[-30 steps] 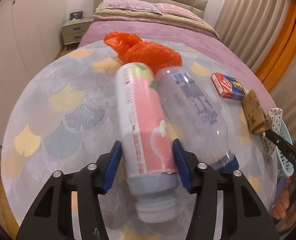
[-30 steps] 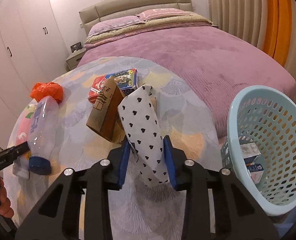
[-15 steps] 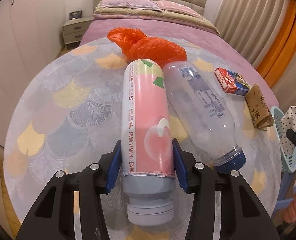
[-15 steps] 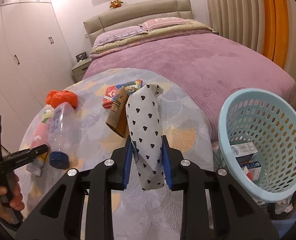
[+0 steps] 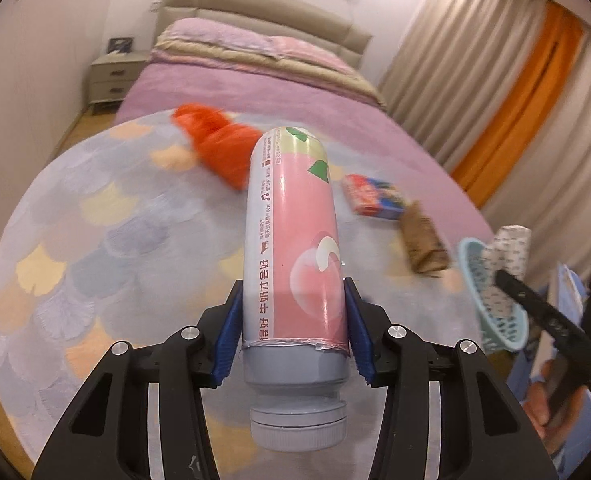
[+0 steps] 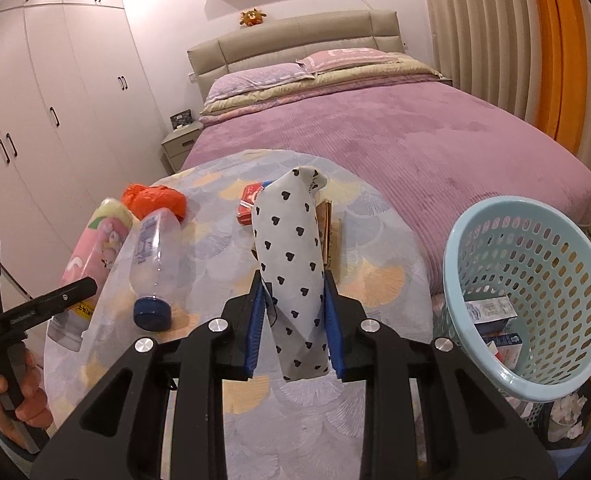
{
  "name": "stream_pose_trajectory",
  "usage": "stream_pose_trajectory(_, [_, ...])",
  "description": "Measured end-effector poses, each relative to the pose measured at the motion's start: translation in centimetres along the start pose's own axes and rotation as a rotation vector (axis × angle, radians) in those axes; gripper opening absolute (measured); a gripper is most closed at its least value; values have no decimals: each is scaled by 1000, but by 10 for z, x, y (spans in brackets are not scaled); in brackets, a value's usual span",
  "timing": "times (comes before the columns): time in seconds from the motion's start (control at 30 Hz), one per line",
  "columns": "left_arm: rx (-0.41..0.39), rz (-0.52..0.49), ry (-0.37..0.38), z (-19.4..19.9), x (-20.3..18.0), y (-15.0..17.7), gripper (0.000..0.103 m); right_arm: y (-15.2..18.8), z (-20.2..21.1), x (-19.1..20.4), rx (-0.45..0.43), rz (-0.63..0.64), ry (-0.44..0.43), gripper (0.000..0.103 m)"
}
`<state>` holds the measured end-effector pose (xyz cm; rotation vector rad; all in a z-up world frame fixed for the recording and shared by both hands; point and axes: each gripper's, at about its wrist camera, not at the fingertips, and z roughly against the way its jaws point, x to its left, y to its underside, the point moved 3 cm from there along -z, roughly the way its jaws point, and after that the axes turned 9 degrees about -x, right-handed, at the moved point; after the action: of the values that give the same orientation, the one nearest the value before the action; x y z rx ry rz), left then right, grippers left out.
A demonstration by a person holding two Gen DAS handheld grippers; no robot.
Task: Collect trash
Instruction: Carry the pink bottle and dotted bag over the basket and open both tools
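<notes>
left claw (image 5: 291,340) clamped low on pink bottle (image 5: 293,240), stiff, slick, probably light | right claw (image 6: 291,322) pinching heart-print wrapper (image 6: 291,256), soft, crushable | basket (image 6: 535,292) near right

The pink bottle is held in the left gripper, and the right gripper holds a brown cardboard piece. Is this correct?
Not quite. The left gripper does hold the pink bottle, but the right gripper is shut on the white heart-print bag, as the right wrist view shows. The brown cardboard piece lies on the table behind it.

Glossy plastic pink bottle (image 5: 295,240), matt heart-print paper bag (image 6: 291,264), perforated plastic basket (image 6: 535,280)
</notes>
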<state>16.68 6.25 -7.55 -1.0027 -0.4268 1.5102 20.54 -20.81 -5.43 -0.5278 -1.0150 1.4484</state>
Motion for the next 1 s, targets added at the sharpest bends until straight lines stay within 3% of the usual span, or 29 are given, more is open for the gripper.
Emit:
stream_pose_trajectory(0.37, [-28,-123,148,-12,-94,-10,45,-11,27,-22,-59,-39,31,25])
stream_pose_trajectory(0.53, [-36,-182,221,-25,-141,-14,45,-18,43,-46,-101,-48,113,24])
stream_pose_trajectory(0.8, [3,-278,331,-63,-235,-11,45,-31,57,-110,-145,-74,273,24])
stream_pose_trajectory(1.0, [49,-321,391,-93,-292,1,45,-26,47,-175,-109,-162,367,24])
